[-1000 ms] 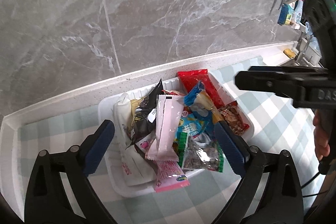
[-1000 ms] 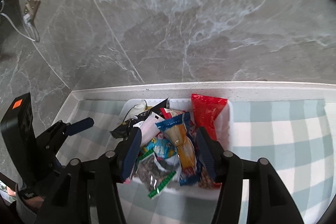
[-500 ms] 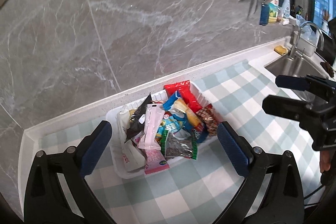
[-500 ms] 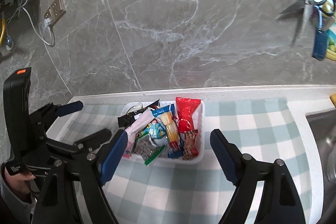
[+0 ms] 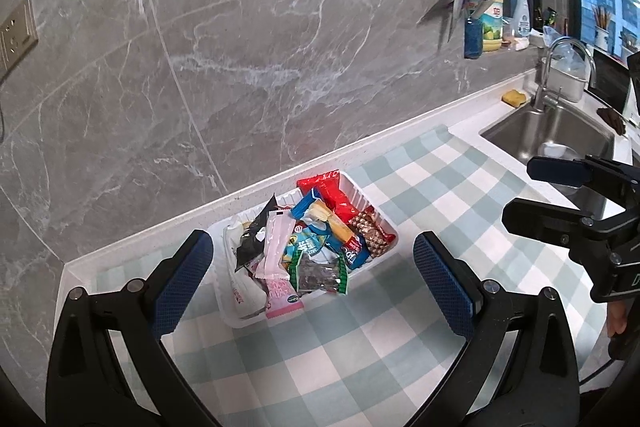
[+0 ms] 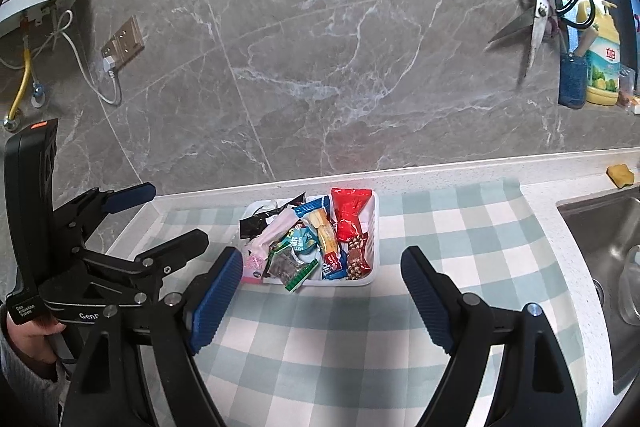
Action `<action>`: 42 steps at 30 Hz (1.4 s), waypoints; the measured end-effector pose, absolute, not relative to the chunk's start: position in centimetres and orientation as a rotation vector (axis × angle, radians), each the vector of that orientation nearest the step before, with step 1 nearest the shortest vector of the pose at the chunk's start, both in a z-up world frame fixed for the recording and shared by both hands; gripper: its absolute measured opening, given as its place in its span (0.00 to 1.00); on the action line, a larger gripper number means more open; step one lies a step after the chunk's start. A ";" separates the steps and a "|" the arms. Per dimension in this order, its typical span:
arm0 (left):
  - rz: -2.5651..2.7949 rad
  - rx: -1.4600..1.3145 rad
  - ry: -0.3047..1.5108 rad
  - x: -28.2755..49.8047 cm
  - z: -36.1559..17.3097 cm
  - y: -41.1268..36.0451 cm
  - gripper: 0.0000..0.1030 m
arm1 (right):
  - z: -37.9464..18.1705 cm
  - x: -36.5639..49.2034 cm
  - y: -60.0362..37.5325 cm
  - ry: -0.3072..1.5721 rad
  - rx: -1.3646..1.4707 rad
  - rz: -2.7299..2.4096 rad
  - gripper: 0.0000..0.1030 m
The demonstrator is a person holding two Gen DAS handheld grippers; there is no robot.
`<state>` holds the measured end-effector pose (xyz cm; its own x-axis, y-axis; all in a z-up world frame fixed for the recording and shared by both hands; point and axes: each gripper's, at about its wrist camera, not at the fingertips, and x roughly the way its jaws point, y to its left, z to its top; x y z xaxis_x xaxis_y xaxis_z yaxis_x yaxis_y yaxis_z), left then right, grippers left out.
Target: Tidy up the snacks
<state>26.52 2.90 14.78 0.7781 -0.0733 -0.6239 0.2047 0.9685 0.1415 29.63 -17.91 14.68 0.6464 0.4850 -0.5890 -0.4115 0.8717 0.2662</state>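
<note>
A white tray [image 5: 386, 223] sits on the checked cloth near the wall, full of snack packets: a red bag [image 5: 334, 193], a pink wrapper [image 5: 276, 247], a dark seed packet [image 5: 320, 273] and several others. It also shows in the right wrist view [image 6: 374, 223]. My left gripper [image 5: 312, 275] is open and empty, held well above and in front of the tray. My right gripper [image 6: 320, 287] is open and empty, also back from the tray. Each gripper shows in the other's view: the right one [image 5: 560, 195] and the left one [image 6: 160, 219].
A green-and-white checked cloth [image 5: 340, 347] covers the white counter. A steel sink [image 5: 560, 135] with a tap lies to the right, a yellow sponge [image 5: 516, 98] behind it. Scissors [image 6: 532, 23] and a soap bottle [image 6: 602, 67] are at the marble wall. A wall socket [image 6: 122, 41] is at left.
Both grippers have pulled back and up from the tray, which now looks smaller. The right gripper's jaws have spread wider. The snacks have not moved.
</note>
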 end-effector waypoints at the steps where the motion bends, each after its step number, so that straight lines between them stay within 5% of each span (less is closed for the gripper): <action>1: -0.151 0.209 0.659 26.0 15.0 2.8 0.99 | 14.8 29.4 -18.0 0.699 0.112 0.511 0.81; 42: -0.096 0.323 0.478 16.4 20.3 -0.4 0.99 | 18.3 22.2 -21.0 0.589 0.134 0.573 0.83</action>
<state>16.38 -0.40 20.26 0.8843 -0.0155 -0.4666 0.1655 0.9450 0.2823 22.25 -21.05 18.33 0.6812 0.5462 -0.4874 -0.4720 0.8366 0.2780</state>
